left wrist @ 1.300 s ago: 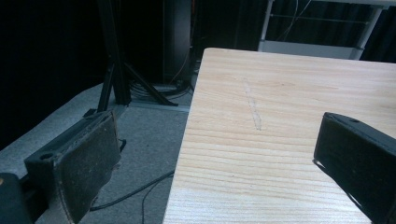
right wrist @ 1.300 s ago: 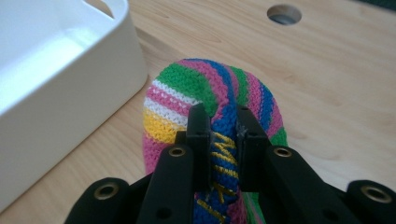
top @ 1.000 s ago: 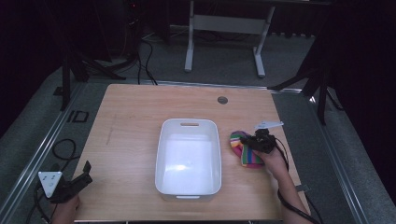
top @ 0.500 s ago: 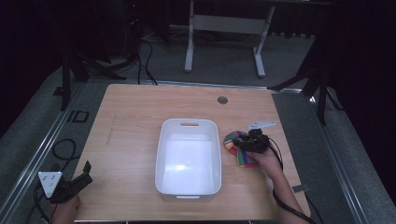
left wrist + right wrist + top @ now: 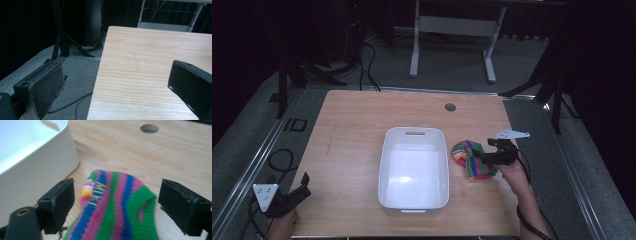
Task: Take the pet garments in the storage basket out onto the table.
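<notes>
At the far left, off the near left corner of the wooden table [image 5: 357, 130], the left gripper [image 5: 292, 196] sits in the person's hand, just past the table edge and above the grey floor [image 5: 247, 150], where a black cable [image 5: 274, 160] loops. In the left gripper view its jaws stand wide apart with nothing between them; one jaw hangs over the floor and the other over the table's left edge [image 5: 100, 82], and a faint pale scratch [image 5: 133, 56] runs along the wood ahead. Beyond the table's far left corner black stand legs [image 5: 307, 70] rest on the floor. In the middle of the table stands a white tub [image 5: 414, 170], empty, with a slot handle at its far rim. Just right of the tub, apart from its wall, a striped sock [image 5: 469, 159] lies flat on the wood, banded in green, pink, blue and yellow. The right gripper [image 5: 492, 155] is at the sock's right side, held by the hand [image 5: 514, 172] that comes up from the near edge. In the right gripper view [image 5: 115, 202] its jaws are spread wide on either side of the sock and grip nothing, with the tub's white wall [image 5: 37, 167] close on the left. A round hole [image 5: 450, 107] sits in the tabletop farther back, and a white frame [image 5: 452, 25] stands on the floor beyond the table.
</notes>
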A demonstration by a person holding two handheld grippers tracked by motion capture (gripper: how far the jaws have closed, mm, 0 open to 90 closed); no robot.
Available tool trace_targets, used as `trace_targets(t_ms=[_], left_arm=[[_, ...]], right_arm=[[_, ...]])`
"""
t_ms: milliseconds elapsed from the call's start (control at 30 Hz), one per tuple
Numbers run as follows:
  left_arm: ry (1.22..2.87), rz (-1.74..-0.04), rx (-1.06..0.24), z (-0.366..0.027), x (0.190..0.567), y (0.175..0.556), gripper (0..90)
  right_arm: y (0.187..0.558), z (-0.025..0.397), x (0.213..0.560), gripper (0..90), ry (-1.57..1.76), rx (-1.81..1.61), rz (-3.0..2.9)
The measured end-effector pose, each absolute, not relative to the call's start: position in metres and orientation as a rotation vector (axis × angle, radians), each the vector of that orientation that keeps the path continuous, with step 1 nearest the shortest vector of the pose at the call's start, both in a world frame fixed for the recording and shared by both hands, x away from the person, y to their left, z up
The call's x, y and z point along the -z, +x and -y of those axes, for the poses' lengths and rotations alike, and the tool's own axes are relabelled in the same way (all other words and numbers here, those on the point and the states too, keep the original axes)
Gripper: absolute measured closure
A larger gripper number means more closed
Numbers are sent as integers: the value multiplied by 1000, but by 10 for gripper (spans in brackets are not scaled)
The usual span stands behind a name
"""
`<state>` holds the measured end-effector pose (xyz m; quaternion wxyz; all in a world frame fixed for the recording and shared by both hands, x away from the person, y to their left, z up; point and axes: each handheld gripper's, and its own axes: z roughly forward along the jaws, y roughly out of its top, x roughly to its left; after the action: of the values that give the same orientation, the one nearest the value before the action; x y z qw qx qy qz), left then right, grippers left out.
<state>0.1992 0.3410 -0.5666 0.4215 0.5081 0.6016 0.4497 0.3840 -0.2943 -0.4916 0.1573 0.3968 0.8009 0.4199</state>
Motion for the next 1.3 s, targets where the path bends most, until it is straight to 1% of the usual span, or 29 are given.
trace_targets(t_ms=[67, 233, 267, 367, 733, 1000, 1300], left_arm=[[1271, -1509, -1129, -341, 567, 199, 10], [1270, -1509, -1130, -341, 567, 199, 9], [1270, -1509, -1129, -341, 567, 199, 9], [1266, -1508, -1130, -340, 567, 199, 9], [1269, -1507, -1132, -340, 567, 199, 9], [1269, -1508, -1136, -340, 567, 199, 9], [1269, -1508, -1134, -340, 567, 199, 10]], right_arm=[[379, 308, 491, 118, 1139, -1209, -2214], [371, 324, 493, 119, 1147, -1225, -2108], [367, 334, 496, 119, 1173, -1226, -2062], [361, 348, 501, 120, 1209, -1228, -2015], [329, 389, 530, 121, 1319, -1189, -1905], [305, 403, 544, 122, 1354, -1172, -1858], [278, 403, 553, 122, 1350, -1153, -1773]])
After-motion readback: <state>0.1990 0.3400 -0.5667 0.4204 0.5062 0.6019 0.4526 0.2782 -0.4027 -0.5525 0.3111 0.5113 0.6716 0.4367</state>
